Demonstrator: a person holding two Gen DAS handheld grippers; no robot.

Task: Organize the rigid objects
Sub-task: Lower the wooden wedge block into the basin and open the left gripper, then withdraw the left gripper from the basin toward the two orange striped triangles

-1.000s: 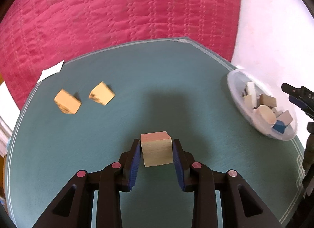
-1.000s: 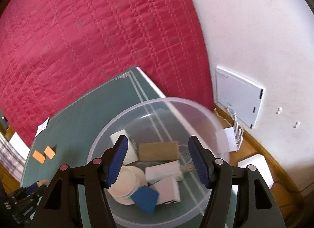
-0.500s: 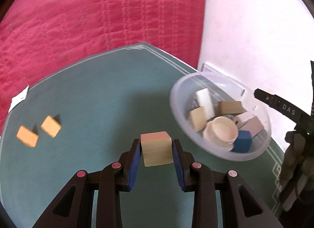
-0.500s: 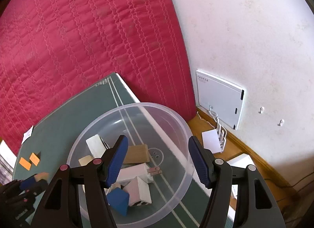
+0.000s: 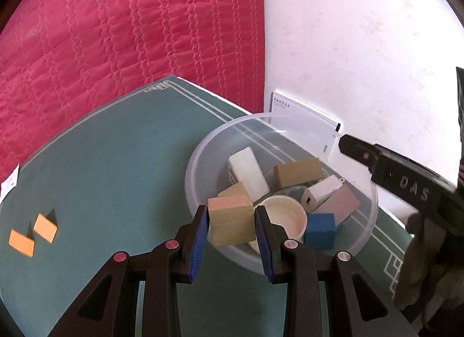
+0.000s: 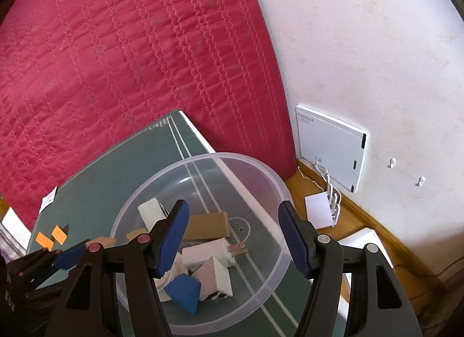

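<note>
Left gripper (image 5: 231, 229) clamped on wooden block (image 5: 230, 219), carried from mat middle to clear bowl (image 5: 366, 238) rim. Drop comes next. Right gripper (image 6: 233, 234) apart, empty, over bowl.

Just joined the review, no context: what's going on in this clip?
A person is sorting blocks into a clear plastic bowl on a green mat. The left tool is shut on a pink-topped wooden block, at the bowl's near rim. The right tool hangs open over the bowl, holding nothing. Two orange blocks are left on the mat.
</note>
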